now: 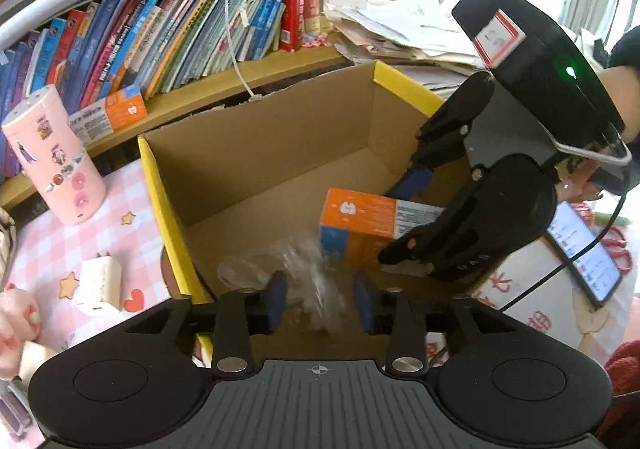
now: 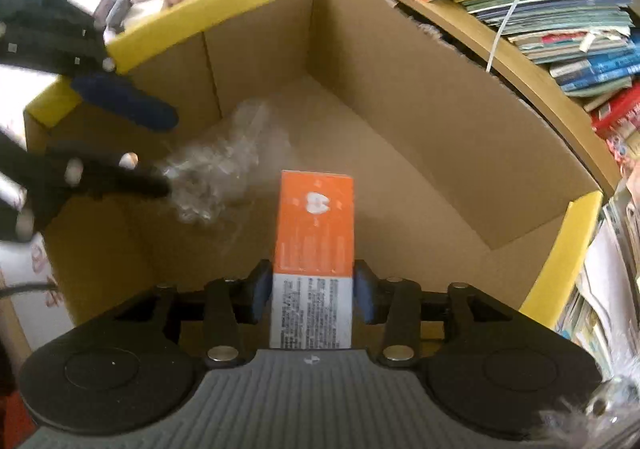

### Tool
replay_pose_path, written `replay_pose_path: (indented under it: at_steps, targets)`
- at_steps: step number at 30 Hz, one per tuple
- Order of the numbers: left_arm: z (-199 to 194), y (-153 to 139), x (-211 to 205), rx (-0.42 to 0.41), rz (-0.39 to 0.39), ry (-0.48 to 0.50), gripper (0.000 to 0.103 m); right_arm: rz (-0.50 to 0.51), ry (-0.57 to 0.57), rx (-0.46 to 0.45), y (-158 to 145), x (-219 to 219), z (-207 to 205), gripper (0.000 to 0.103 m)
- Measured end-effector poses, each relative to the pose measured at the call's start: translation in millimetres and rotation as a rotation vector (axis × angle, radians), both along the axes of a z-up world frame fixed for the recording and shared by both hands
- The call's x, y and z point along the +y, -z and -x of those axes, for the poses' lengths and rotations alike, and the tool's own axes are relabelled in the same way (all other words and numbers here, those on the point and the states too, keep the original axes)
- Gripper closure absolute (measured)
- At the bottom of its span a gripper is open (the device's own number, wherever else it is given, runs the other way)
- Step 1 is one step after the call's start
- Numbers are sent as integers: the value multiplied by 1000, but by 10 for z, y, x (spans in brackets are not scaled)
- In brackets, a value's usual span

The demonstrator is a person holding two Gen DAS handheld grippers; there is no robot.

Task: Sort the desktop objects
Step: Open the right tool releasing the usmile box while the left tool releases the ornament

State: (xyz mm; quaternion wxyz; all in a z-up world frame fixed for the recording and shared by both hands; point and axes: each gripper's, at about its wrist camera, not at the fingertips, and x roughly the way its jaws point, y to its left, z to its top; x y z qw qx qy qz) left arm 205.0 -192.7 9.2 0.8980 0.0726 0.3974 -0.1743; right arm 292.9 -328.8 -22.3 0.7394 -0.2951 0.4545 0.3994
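my right gripper (image 2: 313, 291) was clamped on the orange box (image 2: 314, 225), holding it inside the cardboard box (image 2: 400, 97). my left gripper (image 1: 320, 299) had its fingers apart over the cardboard box, with a clear plastic wrapper (image 1: 308, 269) blurry between them. a pink tin (image 1: 54, 155) stood on the checked cloth (image 1: 48, 249) beside it.

A counter (image 1: 32, 245) under a pink checked cloth fills the lower left of the left-wrist frame — on it a pink sticker-covered canister (image 1: 54, 157), a white charger (image 1: 99, 285) and the cardboard box (image 1: 256, 153). Behind — a wooden shelf (image 1: 256, 69) carrying books (image 1: 160, 33).
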Motion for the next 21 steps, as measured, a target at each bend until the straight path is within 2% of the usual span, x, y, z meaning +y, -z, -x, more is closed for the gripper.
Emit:
replay_pose_path:
  at_steps: [1, 2, 3, 6, 19, 21]
  targets:
    - [10, -11, 8, -6, 8, -1, 53, -14, 19, 8, -25, -13, 0, 50]
    - [21, -23, 16, -12, 15, -1, 43, -25, 39, 10, -49, -22, -2, 49]
    - [31, -34, 24, -18, 23, -2, 39, -36, 58, 13, -73, -33, 0, 45]
    - [80, -102, 50, -50, 50, -13, 32, -61, 89, -12, -160, -60, 48, 42]
    - [488, -414, 137, -184, 82, -32, 19, -188, 211, -121, -593, -222, 354, 32]
    - [575, -450, 172, -201, 86, -40, 14, -204, 241, -132, -633, -256, 387, 31]
